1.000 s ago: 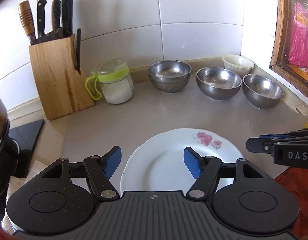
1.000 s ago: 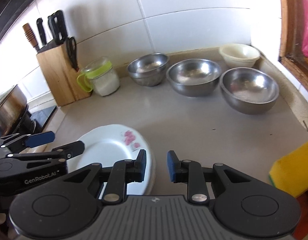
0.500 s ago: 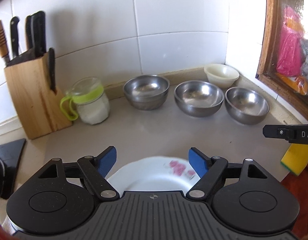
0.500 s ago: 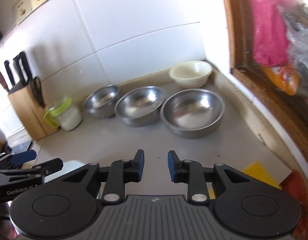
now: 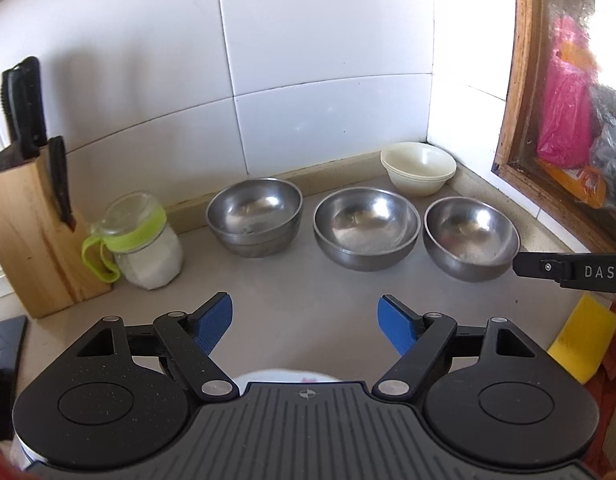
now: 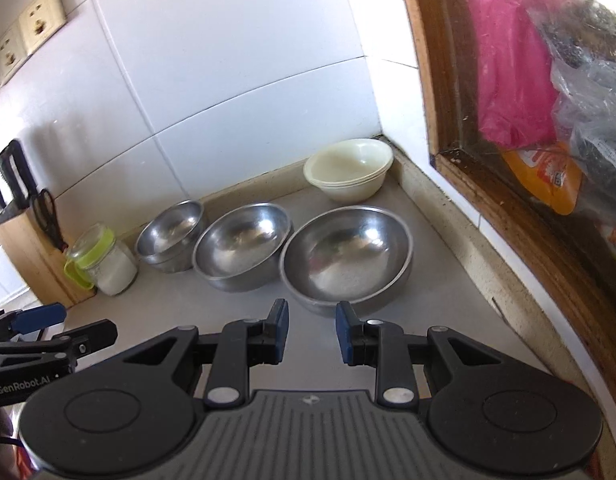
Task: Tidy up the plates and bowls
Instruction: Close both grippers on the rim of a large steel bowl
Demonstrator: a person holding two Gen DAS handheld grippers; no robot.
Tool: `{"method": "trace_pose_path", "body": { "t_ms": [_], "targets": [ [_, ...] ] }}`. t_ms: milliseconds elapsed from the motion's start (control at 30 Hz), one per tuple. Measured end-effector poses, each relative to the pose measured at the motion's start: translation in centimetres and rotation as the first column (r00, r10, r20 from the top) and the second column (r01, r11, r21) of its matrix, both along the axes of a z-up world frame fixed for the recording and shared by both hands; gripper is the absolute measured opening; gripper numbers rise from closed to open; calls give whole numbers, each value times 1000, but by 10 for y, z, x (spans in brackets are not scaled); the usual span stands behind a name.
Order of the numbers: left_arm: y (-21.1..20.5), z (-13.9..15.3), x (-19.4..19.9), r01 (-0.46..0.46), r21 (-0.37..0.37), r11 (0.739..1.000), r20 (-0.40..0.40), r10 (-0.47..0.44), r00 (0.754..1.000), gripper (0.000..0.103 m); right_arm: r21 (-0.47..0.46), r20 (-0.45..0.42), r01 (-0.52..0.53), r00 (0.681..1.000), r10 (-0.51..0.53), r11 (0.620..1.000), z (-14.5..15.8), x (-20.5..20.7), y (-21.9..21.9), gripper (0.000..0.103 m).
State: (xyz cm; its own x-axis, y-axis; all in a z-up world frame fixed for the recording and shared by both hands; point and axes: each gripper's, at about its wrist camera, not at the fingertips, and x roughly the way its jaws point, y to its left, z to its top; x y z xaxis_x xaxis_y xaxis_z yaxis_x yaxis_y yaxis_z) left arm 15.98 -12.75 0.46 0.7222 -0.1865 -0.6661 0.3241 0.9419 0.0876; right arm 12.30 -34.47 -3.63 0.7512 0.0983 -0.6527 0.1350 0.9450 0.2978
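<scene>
Hovering over bare counter: left hand-held gripper spread; right hand-held gripper part-spread near steel bowl rim.

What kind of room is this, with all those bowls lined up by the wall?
Most likely a home kitchen counter: a wooden knife block stands by the white tiled wall, with steel bowls and a lidded jar of white powder on the worktop.

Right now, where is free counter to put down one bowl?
Bare counter lies between the left gripper and the steel bowl row. Another strip runs between the right steel bowl and the window ledge. The back corner is crowded by cream bowls.
</scene>
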Motion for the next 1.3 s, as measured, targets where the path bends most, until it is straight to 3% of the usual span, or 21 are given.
{"method": "trace_pose_path", "body": {
  "t_ms": [333, 733, 867, 967, 1133, 1300],
  "targets": [
    [-9, 0, 52, -7, -65, 998, -69, 3, 998, 85, -18, 35, -98, 994, 99, 995, 20, 59, 10, 30],
    [-20, -27, 115, -47, -188, 981, -222, 4, 975, 73, -37, -76, -219, 973, 216, 975, 2, 161, 21, 29],
    [-28, -40, 129, -50, -185, 982, -242, 4, 970, 71, -17, -128, -241, 963, 237, 970, -16, 183, 22, 29],
    [-31, -49, 136, -49, -190, 980, -265, -3, 964, 65, -5, -134, -248, 960, 245, 969, -24, 194, 24, 29],
    [-34, -61, 144, -41, -209, 977, -317, -28, 948, 46, 14, -138, -280, 950, 279, 960, -19, 204, 26, 28],
    [-30, -63, 149, -52, -234, 971, -323, -28, 946, 44, 39, -161, -278, 946, 281, 960, -23, 213, 24, 29]
  ]
}}
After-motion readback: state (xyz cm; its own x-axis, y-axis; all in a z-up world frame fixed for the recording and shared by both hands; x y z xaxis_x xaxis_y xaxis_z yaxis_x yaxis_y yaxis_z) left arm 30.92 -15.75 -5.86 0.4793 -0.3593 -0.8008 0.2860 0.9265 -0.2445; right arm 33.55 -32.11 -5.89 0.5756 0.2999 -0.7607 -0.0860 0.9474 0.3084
